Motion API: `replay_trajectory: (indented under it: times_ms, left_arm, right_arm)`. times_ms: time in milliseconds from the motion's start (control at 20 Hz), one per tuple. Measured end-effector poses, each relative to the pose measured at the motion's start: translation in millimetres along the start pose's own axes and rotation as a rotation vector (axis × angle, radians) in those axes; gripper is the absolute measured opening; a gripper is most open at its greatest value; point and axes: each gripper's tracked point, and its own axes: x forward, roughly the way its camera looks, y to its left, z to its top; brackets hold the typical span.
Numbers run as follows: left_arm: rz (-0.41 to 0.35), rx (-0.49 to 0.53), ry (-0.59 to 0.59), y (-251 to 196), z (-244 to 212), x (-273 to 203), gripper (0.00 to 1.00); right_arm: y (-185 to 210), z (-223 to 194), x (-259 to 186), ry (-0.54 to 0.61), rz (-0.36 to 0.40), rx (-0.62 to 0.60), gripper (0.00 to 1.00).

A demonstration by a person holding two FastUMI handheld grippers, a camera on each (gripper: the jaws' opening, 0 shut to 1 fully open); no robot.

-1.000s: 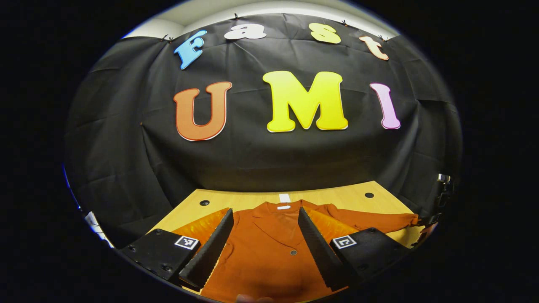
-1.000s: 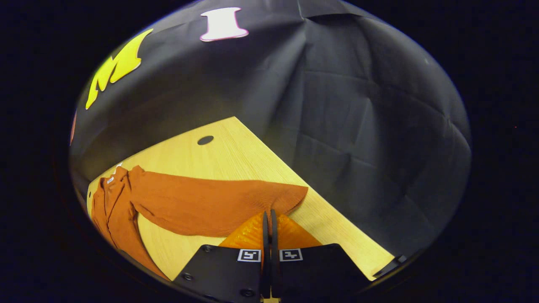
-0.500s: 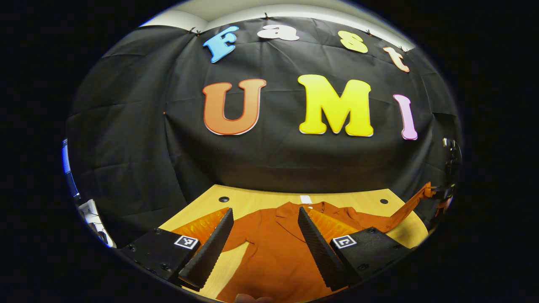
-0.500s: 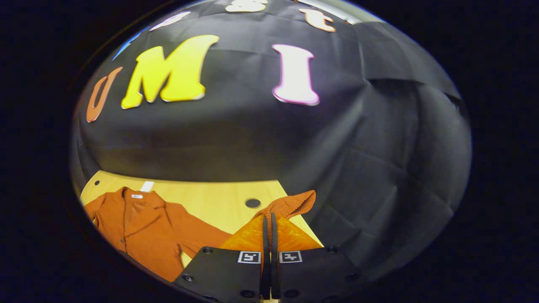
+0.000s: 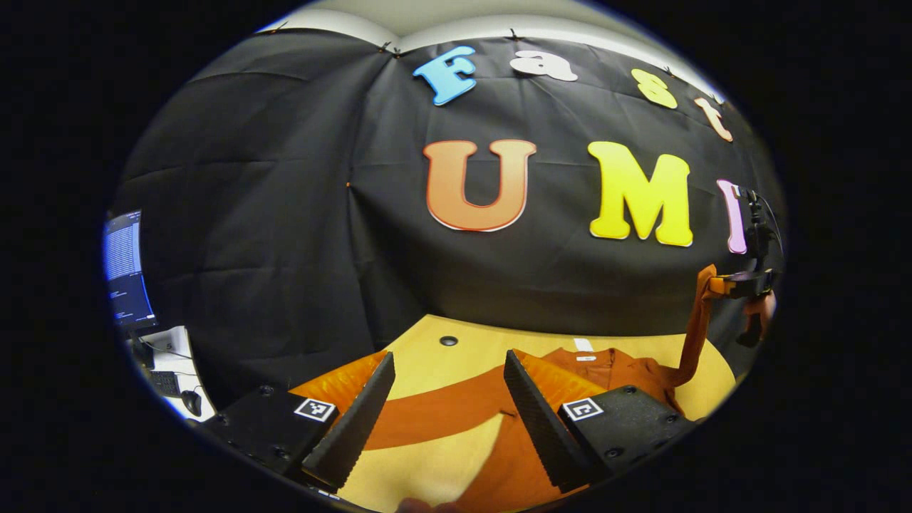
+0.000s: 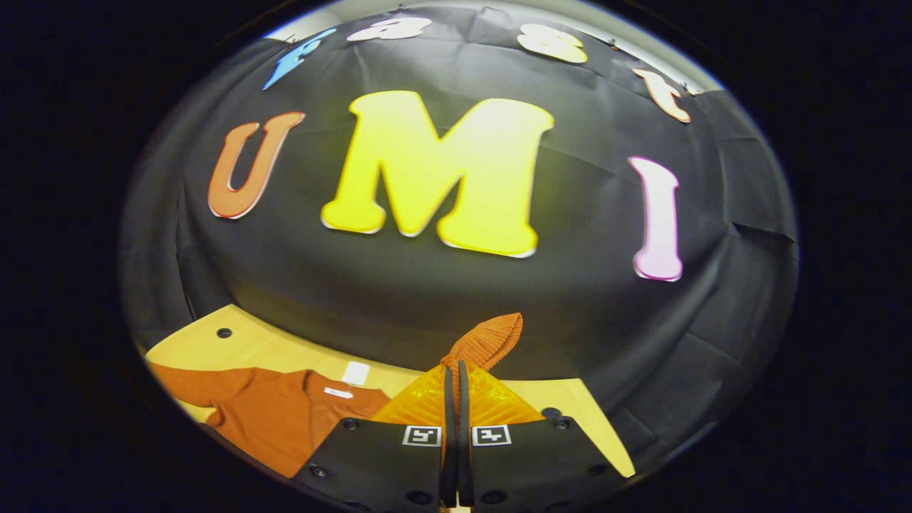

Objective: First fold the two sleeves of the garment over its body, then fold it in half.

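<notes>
Setting: recording booth in a lab or office. Evidence: creased black cloth wall point(image 5: 285, 235) clipped up along its top edge; pale wooden tabletop with round cable holes point(image 5: 427, 363); lit computer monitor point(image 5: 125, 267), keyboard point(image 5: 165, 383) and mouse point(image 5: 189, 402) on a white side desk point(image 5: 160, 345).

I can read no text here. The white tag point(image 6: 337, 392) at the garment's point(image 6: 271, 417) collar is probably printed, but too small for me to tell.
</notes>
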Motion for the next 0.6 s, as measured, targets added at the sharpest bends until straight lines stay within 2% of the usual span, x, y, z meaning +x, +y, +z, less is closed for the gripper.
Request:
replay_trajectory:
  times_ms: [100,300,450,600]
  left_arm:
    - [0.029,-0.002,-0.002,23.1,-0.2,-1.6,0.99]
    - [0.075,0.006,0.005,64.9,-2.9,-11.1,0.99]
    - [0.106,0.0,0.031,90.6,-10.1,-16.7,0.99]
    - [0.139,0.007,0.049,115.0,-12.8,-23.0,0.99]
  right_arm:
    - [48.7,-6.8,12.5,0.013,0.042,0.004,0.01]
    - [143.4,-52.7,35.1,0.091,0.11,-0.012,0.01]
    - [200.2,-94.9,48.1,0.149,0.143,-0.037,0.01]
    - [240.5,-138.1,57.8,0.242,0.177,-0.059,0.01]
